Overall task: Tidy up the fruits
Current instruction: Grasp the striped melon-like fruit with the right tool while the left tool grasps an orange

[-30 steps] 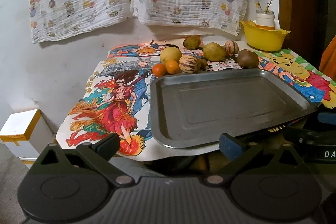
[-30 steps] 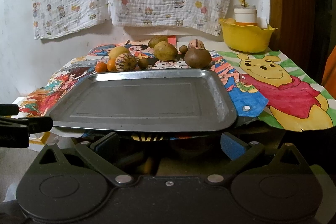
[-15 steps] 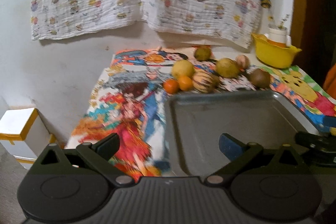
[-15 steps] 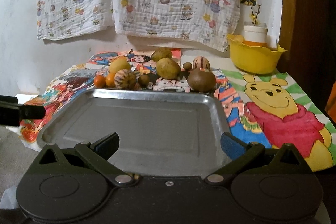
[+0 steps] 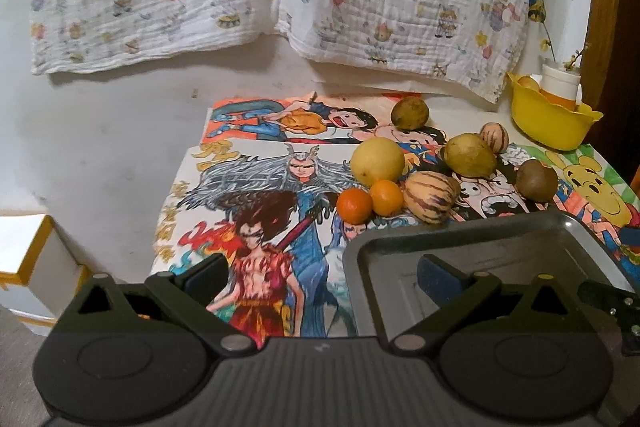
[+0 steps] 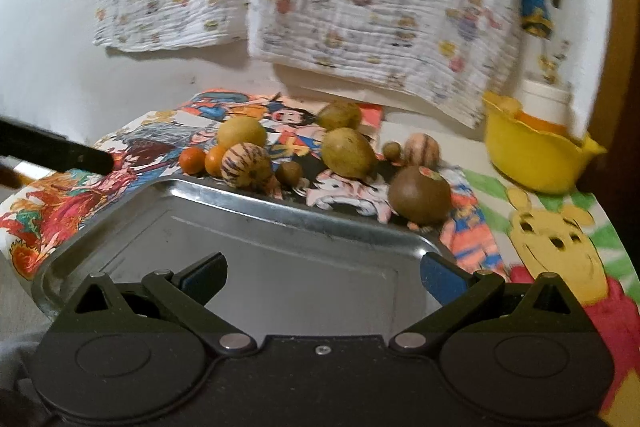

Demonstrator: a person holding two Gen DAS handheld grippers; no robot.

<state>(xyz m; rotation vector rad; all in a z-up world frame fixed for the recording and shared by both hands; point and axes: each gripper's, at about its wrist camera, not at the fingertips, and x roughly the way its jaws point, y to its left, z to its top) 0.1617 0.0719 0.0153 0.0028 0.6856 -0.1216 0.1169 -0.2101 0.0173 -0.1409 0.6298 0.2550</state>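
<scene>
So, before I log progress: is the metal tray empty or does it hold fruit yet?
Empty. The metal tray shows only bare metal; the fruits, like the striped melon, sit on the table beyond its far rim.

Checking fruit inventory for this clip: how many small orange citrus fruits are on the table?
2. One orange fruit sits leftmost in the cluster; the second orange fruit touches its right side, beside the striped melon, behind the metal tray. Others could be hidden.

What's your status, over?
Both tongs open, empty. Metal tray bare; fruits clustered behind it on the mat. Nothing blocking.
</scene>
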